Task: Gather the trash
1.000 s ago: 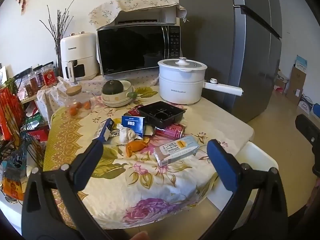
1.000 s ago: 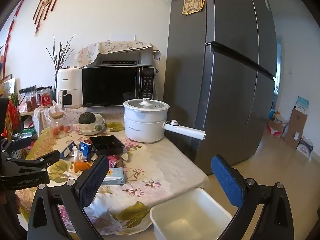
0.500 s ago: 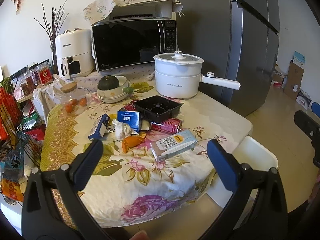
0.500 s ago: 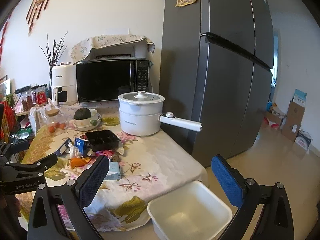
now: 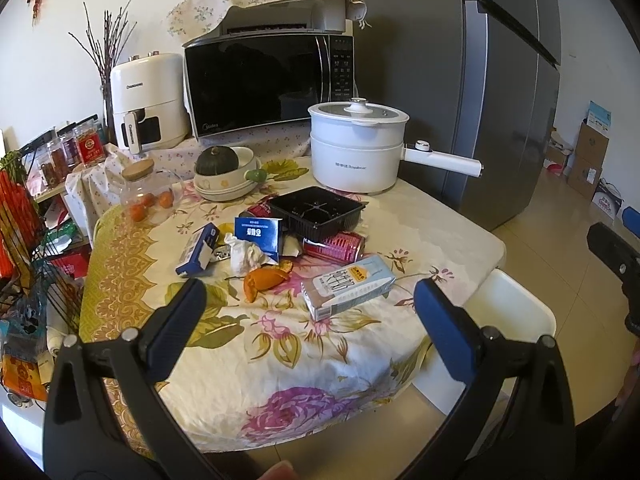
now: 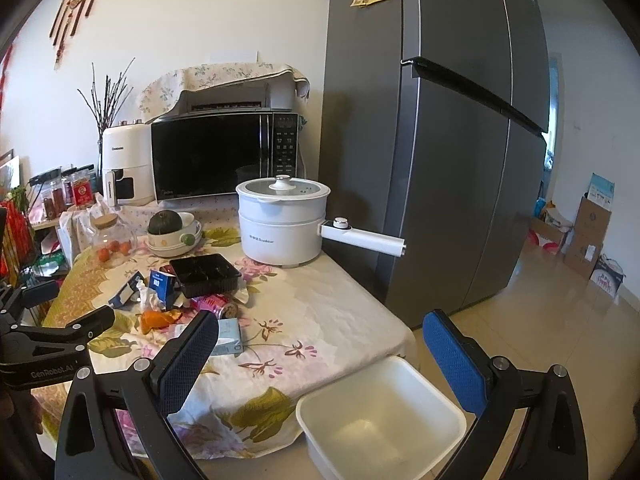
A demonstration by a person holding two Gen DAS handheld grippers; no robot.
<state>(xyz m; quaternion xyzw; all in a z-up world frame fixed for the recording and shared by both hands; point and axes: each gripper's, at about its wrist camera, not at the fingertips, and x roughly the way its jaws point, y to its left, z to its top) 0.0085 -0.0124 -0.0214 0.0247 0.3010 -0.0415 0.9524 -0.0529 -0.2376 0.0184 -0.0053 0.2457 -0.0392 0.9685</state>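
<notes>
- the grey fridge (image 6: 440, 140) stands at the far right of the worktop (image 5: 440, 232), which is covered by a flowered cloth.
- a black microwave (image 5: 268, 84) sits at the back, a white air fryer (image 5: 146, 100) to its left, a white electric pot (image 5: 356, 148) in front of it on the right.
- a white bin (image 6: 380, 420) stands empty on the floor, just beside the worktop's near right corner.
- the left gripper (image 5: 308, 320) hovers before the worktop's near edge, fingers wide apart, holding nothing.
- the right gripper (image 6: 320, 356) hangs over the corner and the bin, fingers likewise spread and empty.
- the trash lies clustered mid-worktop: a black plastic tray (image 5: 316, 210), touching it in front a red can (image 5: 336, 246) on its side, nearer a milk carton (image 5: 348, 286) lying flat, a blue packet (image 5: 258, 234), a small blue box (image 5: 198, 250), crumpled tissue (image 5: 246, 254), orange peel (image 5: 264, 280).
</notes>
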